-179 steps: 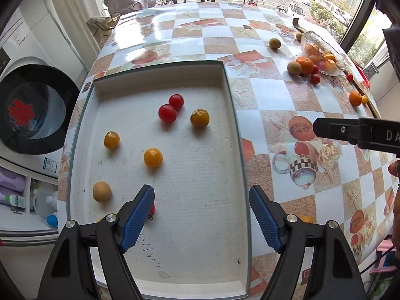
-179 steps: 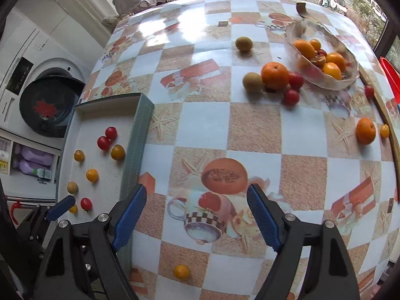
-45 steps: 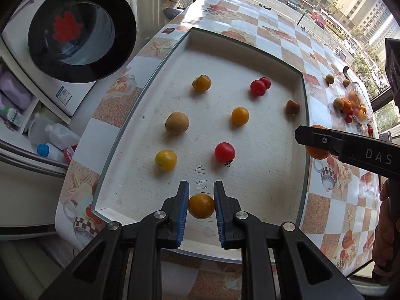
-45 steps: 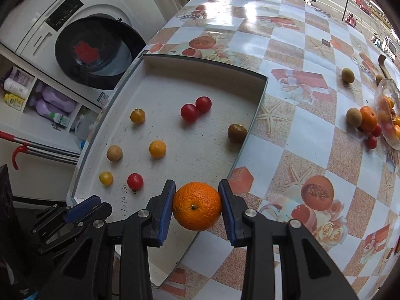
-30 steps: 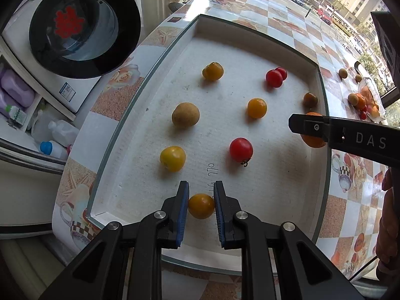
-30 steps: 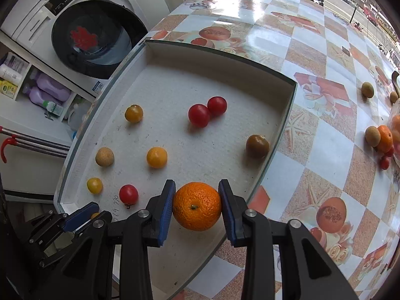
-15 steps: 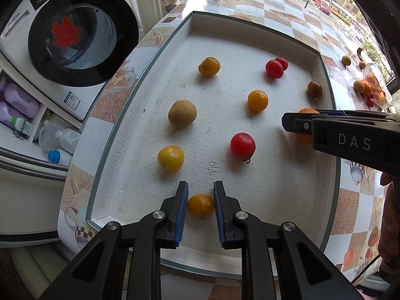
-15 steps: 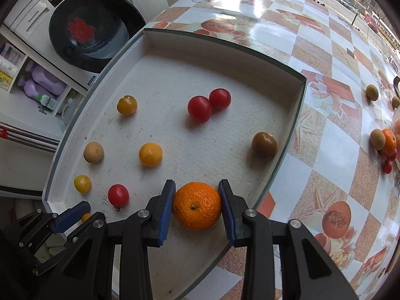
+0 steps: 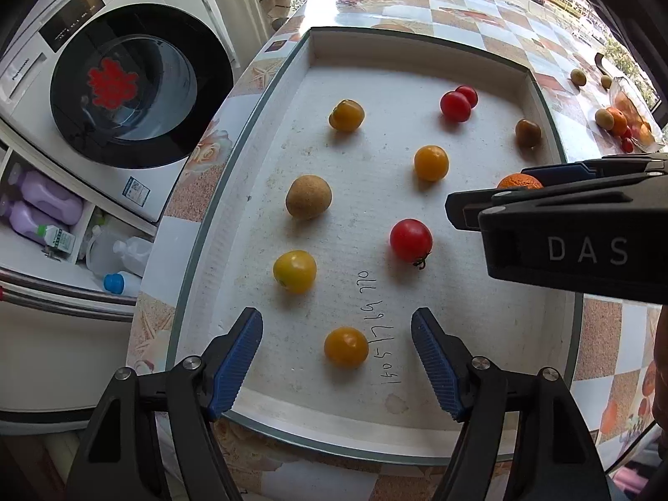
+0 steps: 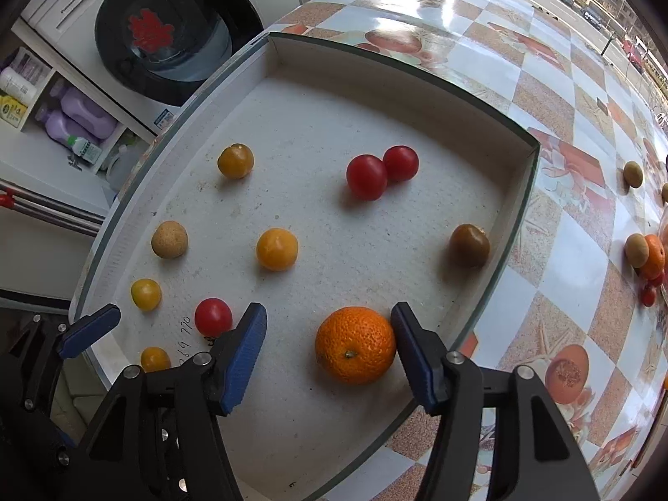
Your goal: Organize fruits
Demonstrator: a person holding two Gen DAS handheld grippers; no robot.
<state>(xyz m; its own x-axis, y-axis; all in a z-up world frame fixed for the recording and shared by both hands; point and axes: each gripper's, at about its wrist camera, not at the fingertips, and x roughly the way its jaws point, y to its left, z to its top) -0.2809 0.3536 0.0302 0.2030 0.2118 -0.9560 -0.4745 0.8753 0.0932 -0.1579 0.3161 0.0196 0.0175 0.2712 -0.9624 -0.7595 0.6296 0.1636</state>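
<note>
While both grippers gape, just released: ten fruits in the tray [image 10: 515, 192], three red tomatoes [image 10: 366, 177], one orange [image 10: 355, 345].

Left gripper [image 9: 337, 348]: two black angular arms, each ending in a blue ribbed pad [image 9: 236, 361]; a silver screw head sits at each arm's joint. Right gripper [image 10: 329, 352]: the same build, black arms with blue ribbed pads [image 10: 244, 352] and silver screws. In the left wrist view its black body appears side-on, marked "DAS" [image 9: 586, 249] in pale grey capitals.
</note>
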